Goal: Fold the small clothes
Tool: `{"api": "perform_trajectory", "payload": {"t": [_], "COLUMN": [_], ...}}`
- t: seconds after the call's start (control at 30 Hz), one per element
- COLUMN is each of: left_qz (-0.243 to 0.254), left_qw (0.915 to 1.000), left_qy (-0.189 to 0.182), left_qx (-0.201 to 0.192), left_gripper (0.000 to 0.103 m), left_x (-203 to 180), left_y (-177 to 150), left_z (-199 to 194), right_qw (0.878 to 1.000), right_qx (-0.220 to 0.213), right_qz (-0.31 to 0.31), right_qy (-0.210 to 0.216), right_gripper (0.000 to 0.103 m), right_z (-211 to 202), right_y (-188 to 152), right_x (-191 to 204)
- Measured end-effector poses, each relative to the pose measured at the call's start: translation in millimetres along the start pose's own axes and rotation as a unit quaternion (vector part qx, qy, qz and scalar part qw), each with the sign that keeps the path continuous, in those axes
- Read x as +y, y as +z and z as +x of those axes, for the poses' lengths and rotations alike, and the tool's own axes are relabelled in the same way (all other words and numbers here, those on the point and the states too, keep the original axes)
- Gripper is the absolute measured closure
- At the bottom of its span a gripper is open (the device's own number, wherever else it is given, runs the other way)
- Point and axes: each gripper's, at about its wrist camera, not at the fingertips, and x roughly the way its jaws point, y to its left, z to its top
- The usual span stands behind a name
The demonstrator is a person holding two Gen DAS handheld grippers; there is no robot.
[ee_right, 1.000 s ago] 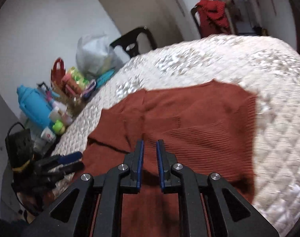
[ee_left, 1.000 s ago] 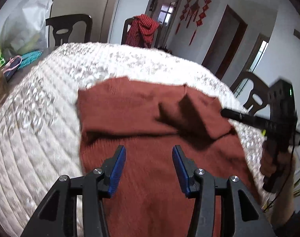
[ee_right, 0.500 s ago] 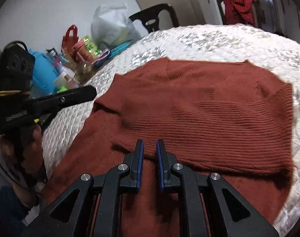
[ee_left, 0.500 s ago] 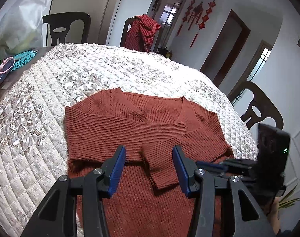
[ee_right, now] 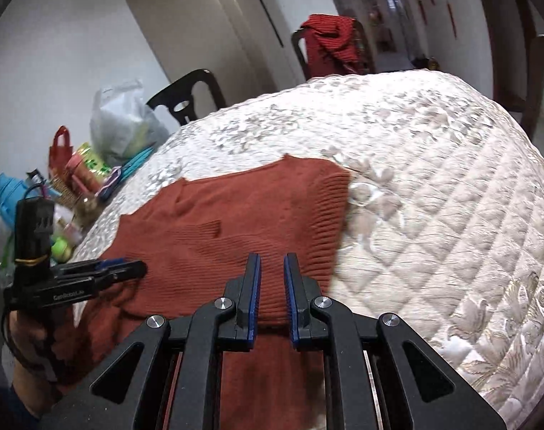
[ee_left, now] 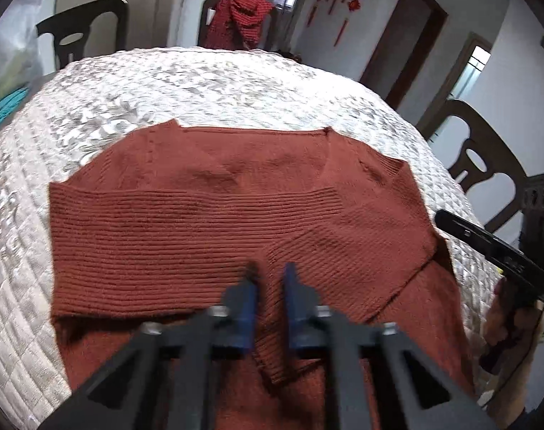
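Left gripper (ee_left: 269,279) blurred, jaws clenched nearly together over the folded sleeve of the rust-red ribbed knit sweater (ee_left: 186,229), right gripper (ee_right: 272,268) narrowly parted above its hem, nothing grasped, sweater spread at the near edge of the white quilted table cover (ee_right: 433,186), cluttered bags and bottles (ee_right: 75,179) seen only in the right view.

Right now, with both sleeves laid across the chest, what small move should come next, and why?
Likely draw both grippers back toward the sweater's near hem, which is out of view, ready for a bottom-up fold. Both sleeves already lie crossed over the chest. The left gripper is shut and the right gripper stands narrowly apart, neither clearly pinching fabric.
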Motion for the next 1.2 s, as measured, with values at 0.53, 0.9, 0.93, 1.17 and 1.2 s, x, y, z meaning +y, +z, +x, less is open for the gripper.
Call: {"api": "perform_trajectory", "payload": {"t": [0.53, 0.9, 0.93, 1.17, 1.2], "left_qz": [-0.001, 0.043, 0.051, 0.053, 0.056], "left_qw": [0.9999, 0.9986, 0.9985, 0.9979, 0.9972], "left_qy": [0.012, 0.002, 0.007, 0.019, 0.023], "left_qx": [0.001, -0.033, -0.021, -0.033, -0.044], "left_gripper": [0.091, 0.081, 0.081, 0.081, 0.081], "left_x": [35, 13, 11, 13, 10], "left_y": [33, -7, -13, -15, -11], "left_z": [20, -28, -21, -32, -36], "right_qw": [0.998, 0.999, 0.998, 0.994, 0.994], "right_qx": [0.035, 0.024, 0.034, 0.057, 0.051], "right_qz": [0.023, -0.029, -0.042, -0.059, -0.06], "right_qy": [-0.046, -0.039, -0.041, -0.077, -0.075], "right_gripper": [0.09, 0.09, 0.09, 0.09, 0.09], "right_z": [23, 6, 9, 0, -2], "right_y": [5, 6, -1, -5, -1], "right_x": [-24, 1, 4, -4, -3]}}
